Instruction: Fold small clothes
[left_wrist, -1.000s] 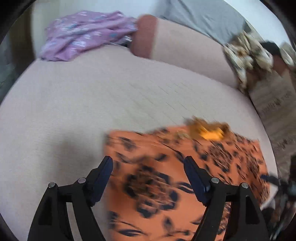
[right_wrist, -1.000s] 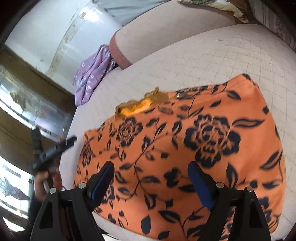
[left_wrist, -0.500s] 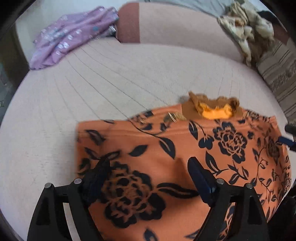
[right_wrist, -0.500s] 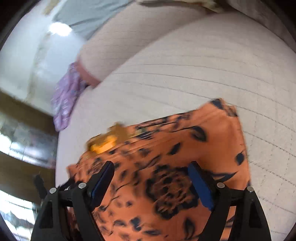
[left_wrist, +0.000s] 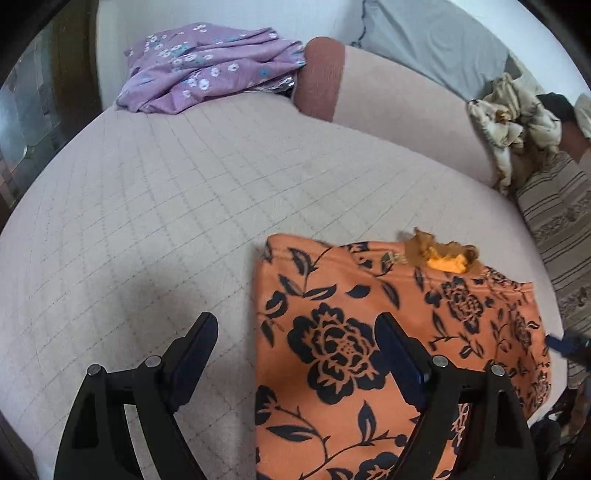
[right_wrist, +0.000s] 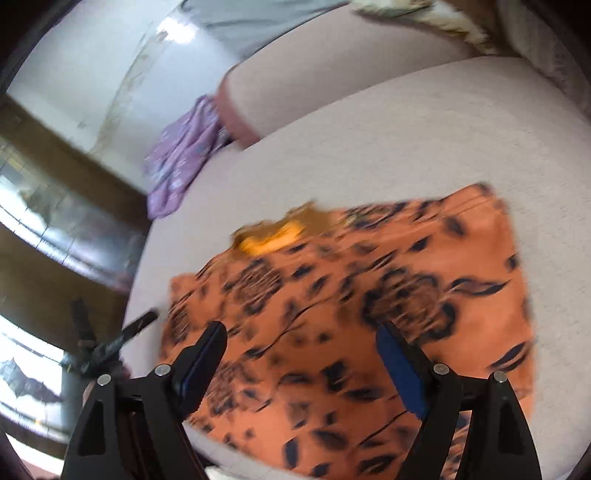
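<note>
A: Any txt, labels, brand names, nos. to read here?

B: None. Orange floral garment (left_wrist: 369, 332) has only a printed black flower pattern, no lettering. Small orange patch at its neck (left_wrist: 445, 263) could be a tag, but too small and crumpled to read.

A: And the purple cloth?

B: Purple cloth (left_wrist: 210, 66) has little white flowers, no words. Striped fabric at the right edge (left_wrist: 557, 221) shows bands and some ornament, nothing legible.

A: Right wrist view?

B: Too blurred, nothing readable there either.
</note>
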